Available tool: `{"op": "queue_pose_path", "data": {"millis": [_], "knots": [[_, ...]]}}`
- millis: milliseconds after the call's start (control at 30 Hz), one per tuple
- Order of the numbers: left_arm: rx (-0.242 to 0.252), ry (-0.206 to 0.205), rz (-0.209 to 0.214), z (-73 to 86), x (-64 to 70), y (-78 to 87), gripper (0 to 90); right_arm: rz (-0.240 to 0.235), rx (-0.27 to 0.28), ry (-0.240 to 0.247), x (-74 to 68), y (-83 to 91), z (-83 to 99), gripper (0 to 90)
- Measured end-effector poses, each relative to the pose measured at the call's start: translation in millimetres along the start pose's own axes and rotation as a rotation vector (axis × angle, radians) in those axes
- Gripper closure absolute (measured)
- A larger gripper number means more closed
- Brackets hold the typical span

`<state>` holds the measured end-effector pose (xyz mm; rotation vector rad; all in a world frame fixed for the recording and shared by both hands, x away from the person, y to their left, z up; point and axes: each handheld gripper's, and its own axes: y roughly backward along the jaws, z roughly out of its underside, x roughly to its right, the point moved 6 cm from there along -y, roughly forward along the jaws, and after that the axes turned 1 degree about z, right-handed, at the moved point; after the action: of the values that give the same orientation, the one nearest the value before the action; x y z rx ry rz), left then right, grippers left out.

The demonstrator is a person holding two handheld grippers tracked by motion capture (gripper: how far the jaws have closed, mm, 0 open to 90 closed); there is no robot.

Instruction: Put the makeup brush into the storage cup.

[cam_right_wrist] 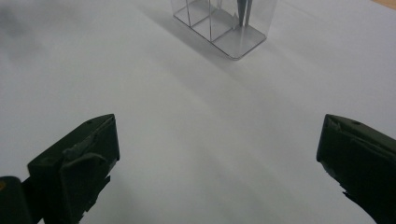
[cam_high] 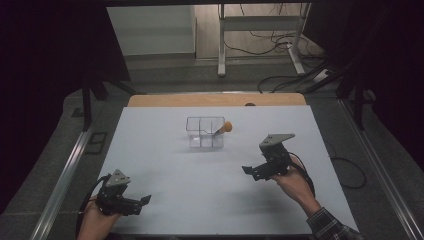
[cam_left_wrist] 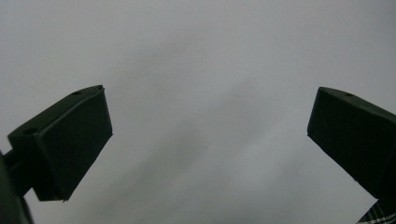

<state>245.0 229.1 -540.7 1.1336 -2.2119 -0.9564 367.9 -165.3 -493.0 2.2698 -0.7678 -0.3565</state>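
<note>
Looking down from the high view, you have the left gripper (cam_high: 142, 201) low at the near left corner of the white table (cam_high: 165, 165), your hand wrapped round its rear and its jaws pointing right along the near edge. Its own view has the two black jaws standing far apart with nothing between them but bare pale tabletop, so the left tongs are wide and empty.

Your right gripper (cam_high: 248, 171) sits at the right of the table, farther from you than the left one, with its jaws pointing left toward the middle of the board. In the right gripper view (cam_right_wrist: 217, 158) the jaws also stand wide, one at each lower corner, with clear white surface in the gap. They hold nothing.

Ahead of you, in the far middle of the table, stands the clear acrylic organizer (cam_high: 198, 131), a small box split by see-through dividers. In its right-hand part, as the high view has it, a tool with an orange handle (cam_high: 226, 127) leans, the rounded orange end sticking up and out over the right rim and the thin dark shaft running down inside. The right gripper view has the same organizer (cam_right_wrist: 233, 42) at the top of the frame, upright, with the tool's shaft (cam_right_wrist: 243, 9) inside it. Both grippers are well apart from the organizer.
</note>
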Motion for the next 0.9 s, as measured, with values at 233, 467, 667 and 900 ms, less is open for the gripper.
{"op": "queue_pose_path", "data": {"millis": [233,467,667,900], "knots": [[0.0,0.0,0.0,0.0,0.0,0.0,0.3,0.004,-0.006,0.003,-0.5,3.3,5.4,0.0],[0.0,0.001,0.001,0.0,0.0,0.1,0.3,0.007,-0.003,0.002,-0.7,7.7,10.0,0.0],[0.001,0.002,0.002,-0.1,0.0,0.1,0.3,0.015,-0.007,0.0,0.5,11.8,15.7,0.0],[0.004,0.004,0.004,-0.1,-0.4,0.4,0.3,0.028,-0.02,0.004,2.3,16.0,22.2,0.0]]}}
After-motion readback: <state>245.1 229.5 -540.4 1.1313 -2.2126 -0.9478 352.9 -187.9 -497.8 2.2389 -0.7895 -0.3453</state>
